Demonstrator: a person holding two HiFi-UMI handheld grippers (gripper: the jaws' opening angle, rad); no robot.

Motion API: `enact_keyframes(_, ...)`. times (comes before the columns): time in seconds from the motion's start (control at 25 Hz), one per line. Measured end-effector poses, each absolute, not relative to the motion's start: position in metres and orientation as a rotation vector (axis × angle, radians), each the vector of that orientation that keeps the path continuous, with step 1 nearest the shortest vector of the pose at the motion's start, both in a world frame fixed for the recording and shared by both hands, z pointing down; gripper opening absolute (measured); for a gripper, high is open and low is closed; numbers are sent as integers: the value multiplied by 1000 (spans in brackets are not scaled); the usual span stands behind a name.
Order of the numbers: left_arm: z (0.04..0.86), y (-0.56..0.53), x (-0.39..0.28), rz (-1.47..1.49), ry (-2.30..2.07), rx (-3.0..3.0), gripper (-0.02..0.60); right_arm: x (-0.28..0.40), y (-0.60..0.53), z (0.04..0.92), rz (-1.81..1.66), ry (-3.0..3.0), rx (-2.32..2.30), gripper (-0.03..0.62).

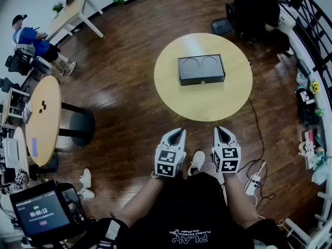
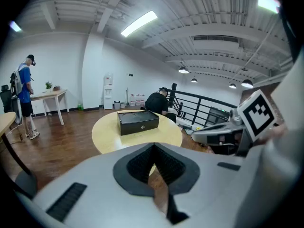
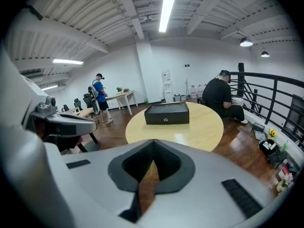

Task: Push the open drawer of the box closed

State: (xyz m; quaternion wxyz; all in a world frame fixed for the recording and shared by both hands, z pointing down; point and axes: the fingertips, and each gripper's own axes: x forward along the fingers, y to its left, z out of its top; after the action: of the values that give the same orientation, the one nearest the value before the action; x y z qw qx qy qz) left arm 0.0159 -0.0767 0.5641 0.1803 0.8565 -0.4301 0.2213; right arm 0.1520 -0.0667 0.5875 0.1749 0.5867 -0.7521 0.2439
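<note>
Nearest the camera, a black shirt (image 1: 192, 217) carries white print seen upside down; only "PLAY" reads clearly. At lower left a small monitor (image 1: 39, 211) shows a timer that seems to read 00:00:13.

Just beyond the shirt, the person holds two grey plastic grippers side by side over a dark wood plank floor (image 1: 129, 92). Each carries a cube with black-and-white square markers. The left gripper (image 1: 179, 133) has its ribbed black pads pressed together at the tips, with nothing between them. The right gripper (image 1: 219, 130) is the same, with its tips meeting and nothing held.

Well ahead of both stands a round, pale wooden table (image 1: 228, 102). A flat black rectangular box (image 1: 201, 69) sits near its centre, with two shallow circular recesses in its lid. The drawer front (image 3: 175, 119) has a small round lock and looks flush with the box. At this distance it is unclear whether it is fully shut.

Farther off, a person in black (image 1: 257, 9) sits beside a dark metal railing. A person in a blue top (image 1: 31, 38) stands by a pale desk.
</note>
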Motion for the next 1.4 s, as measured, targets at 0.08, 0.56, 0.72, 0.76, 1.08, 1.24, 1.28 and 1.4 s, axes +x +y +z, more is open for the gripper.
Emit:
enact_keyframes(0.08,563,-76,13,621,-1218,2421,-3,148,-66,588,687,-2132,1653,5)
enact_keyframes(0.56,562,-31,-66,558,-1271,2328,-3,70,-45,580,610,-2158,1573,5)
enact_keyframes(0.72,561,-35,-84,541,-1234,2372,-3,49,-45,574,589,-2154,1613,5)
enact_keyframes(0.76,554,-33,-90,535,-1217,2395,-3,41,-40,567,587,-2148,1632,5)
enact_keyframes(1.08,526,16,-138,544,-1061,2552,-3,-19,22,536,542,-2062,1802,5)
enact_keyframes(1.24,524,37,-153,543,-992,2586,-3,-39,52,533,561,-2016,1871,5)
enact_keyframes(1.28,524,42,-155,539,-978,2595,-3,-43,59,533,562,-2005,1884,5)
enact_keyframes(1.4,524,57,-160,525,-951,2601,-3,-51,76,530,559,-1990,1918,5)
